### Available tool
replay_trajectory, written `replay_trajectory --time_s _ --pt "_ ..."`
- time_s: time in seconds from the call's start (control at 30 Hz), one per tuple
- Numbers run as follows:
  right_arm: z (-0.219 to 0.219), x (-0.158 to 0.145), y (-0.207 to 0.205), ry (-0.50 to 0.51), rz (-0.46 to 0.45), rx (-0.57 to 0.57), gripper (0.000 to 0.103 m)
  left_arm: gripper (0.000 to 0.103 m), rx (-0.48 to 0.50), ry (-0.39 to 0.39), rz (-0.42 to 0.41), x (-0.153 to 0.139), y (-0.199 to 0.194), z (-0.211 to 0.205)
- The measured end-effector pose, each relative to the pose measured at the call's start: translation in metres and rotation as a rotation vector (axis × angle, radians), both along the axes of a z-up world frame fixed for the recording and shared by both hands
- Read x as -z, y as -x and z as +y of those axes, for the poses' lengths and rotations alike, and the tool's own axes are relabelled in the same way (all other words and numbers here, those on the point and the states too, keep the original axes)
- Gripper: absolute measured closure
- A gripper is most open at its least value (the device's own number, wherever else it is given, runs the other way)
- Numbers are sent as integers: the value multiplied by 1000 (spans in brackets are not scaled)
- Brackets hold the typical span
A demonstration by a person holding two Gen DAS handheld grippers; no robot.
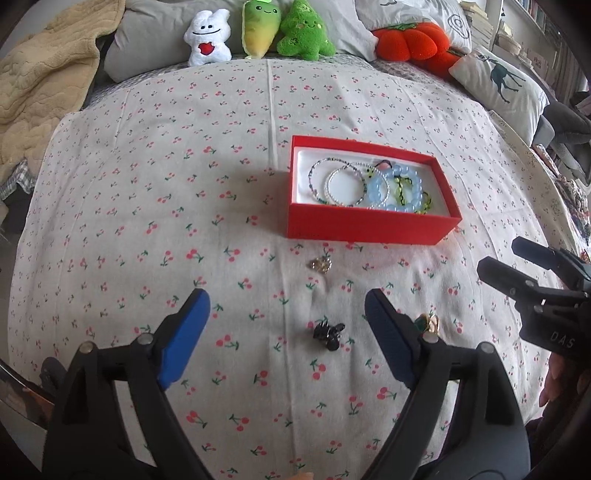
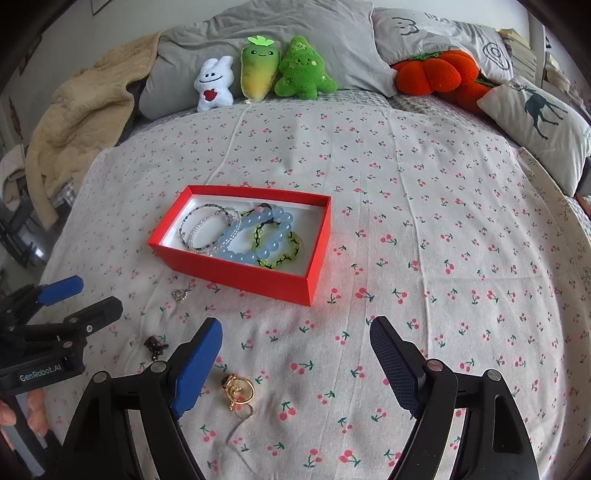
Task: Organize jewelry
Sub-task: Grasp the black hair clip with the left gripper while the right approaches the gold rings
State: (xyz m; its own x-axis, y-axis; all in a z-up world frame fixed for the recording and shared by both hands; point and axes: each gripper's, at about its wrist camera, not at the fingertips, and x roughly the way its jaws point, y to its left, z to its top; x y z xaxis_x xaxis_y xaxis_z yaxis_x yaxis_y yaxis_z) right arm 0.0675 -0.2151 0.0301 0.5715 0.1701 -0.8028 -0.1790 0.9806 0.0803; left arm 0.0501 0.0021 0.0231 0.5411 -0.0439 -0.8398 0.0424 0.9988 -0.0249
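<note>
A red box [image 1: 369, 226] [image 2: 236, 275] lies on the cherry-print sheet and holds several bead bracelets [image 1: 397, 188] [image 2: 255, 232]. On the sheet in front of it lie a small silver piece [image 1: 320, 264] [image 2: 179, 294], a black piece [image 1: 328, 331] [image 2: 155, 346] and gold rings [image 1: 430, 323] [image 2: 239, 392]. My left gripper [image 1: 288, 306] is open and empty, with the black piece between its fingers. My right gripper [image 2: 295, 334] is open and empty, with the gold rings just right of its left finger. Each gripper shows in the other's view, the right one [image 1: 496, 260] and the left one [image 2: 99, 293].
Plush toys [image 1: 258, 31] [image 2: 266, 70], an orange pumpkin cushion [image 2: 436, 75], grey pillows and a deer pillow [image 2: 543, 114] line the far side of the bed. A beige blanket [image 1: 40, 74] is heaped at the far left.
</note>
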Motion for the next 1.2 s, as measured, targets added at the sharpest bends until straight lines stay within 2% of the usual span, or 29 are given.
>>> replay_trajectory --time_s 0.13,0.37,0.5,0.6,0.67,0.73,0.8,0.97,1.07,1.2 --pt "4 17 14 34 45 -20 19 16 -5 -27 7 21 18 8" --pt "5 53 30 11 127 -29 19 16 34 -85 7 52 33 15" --pt "10 74 38 20 149 -60 19 16 76 -34 19 66 36 14" --pt "18 79 46 89 91 -104 17 16 115 -5 6 69 39 10" --pt "21 81 48 103 79 -120 15 16 176 28 19 69 37 5" --pt "21 81 47 101 78 -120 14 21 222 65 21 66 35 -1" --pt "21 80 45 103 87 -129 14 30 250 78 22 65 32 -7" --pt "18 79 41 76 112 -138 14 51 257 100 22 64 20 -12" --pt "19 79 38 83 127 -142 14 57 267 117 27 65 15 -12" --pt "20 79 36 87 141 -143 14 68 284 103 23 65 11 -16"
